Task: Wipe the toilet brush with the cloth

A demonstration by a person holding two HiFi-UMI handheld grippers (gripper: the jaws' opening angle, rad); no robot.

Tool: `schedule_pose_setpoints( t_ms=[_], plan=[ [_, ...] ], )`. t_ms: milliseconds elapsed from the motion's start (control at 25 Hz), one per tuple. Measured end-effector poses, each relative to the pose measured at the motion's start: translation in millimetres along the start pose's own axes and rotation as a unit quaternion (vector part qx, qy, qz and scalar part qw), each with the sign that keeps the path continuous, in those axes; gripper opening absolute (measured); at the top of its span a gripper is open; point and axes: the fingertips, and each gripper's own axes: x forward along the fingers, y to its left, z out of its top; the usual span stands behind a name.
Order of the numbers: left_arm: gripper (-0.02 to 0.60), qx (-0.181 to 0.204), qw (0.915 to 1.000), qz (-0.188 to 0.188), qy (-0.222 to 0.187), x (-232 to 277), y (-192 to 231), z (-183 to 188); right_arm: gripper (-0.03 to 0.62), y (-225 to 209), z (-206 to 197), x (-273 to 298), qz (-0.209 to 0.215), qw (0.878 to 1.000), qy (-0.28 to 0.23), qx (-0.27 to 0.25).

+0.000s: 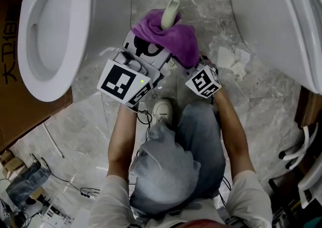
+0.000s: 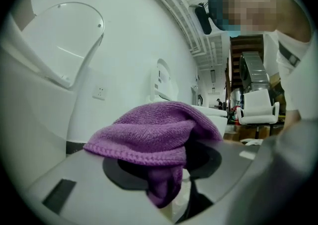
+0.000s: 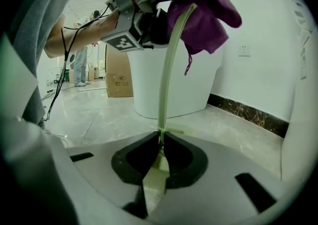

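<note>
Purple cloth [image 1: 176,38] sits bunched around the pale toilet brush [image 1: 170,13].

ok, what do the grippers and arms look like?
The left gripper and right gripper are grey with dark claw pads; each carries a cube of black-and-white square markers. The left has a small green light and a thin black cable trailing off it. Short light sleeves.

Big dark printed characters run sideways along the brown cardboard [image 1: 7,102] at the head view's left edge, cut off and not surely readable; a cardboard box [image 3: 117,82] in the right gripper view bears a small mark, too tiny to read.
</note>
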Motion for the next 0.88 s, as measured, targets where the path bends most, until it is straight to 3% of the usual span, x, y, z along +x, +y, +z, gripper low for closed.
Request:
schedule_pose_setpoints(
  t_ms=[200, 320, 480, 880],
  plan=[
    [0.201, -0.011, 0.9988, -0.006, -0.047, 3, 4, 37, 0.029, 1, 0, 1, -0.001, 1.0, 0.003, 0.0],
    [0.183, 0.015, 0.9992, -0.001, -0.036, 6, 5, 40, 0.029, 1, 0, 2, 0.0, 1.0, 0.004, 0.0],
    [0.181, 0.025, 0.9996, 0.005, -0.007, 4, 3, 15, 0.031, 2, 0, 1, 0.0, 1.0, 0.004, 0.001],
    [0.121, 0.007, 0.9985, 0.016, 0.052, -19, 2, -76, 0.031, 0, 0, 1, -0.004, 1.0, 0.001, 0.001]
  ],
)
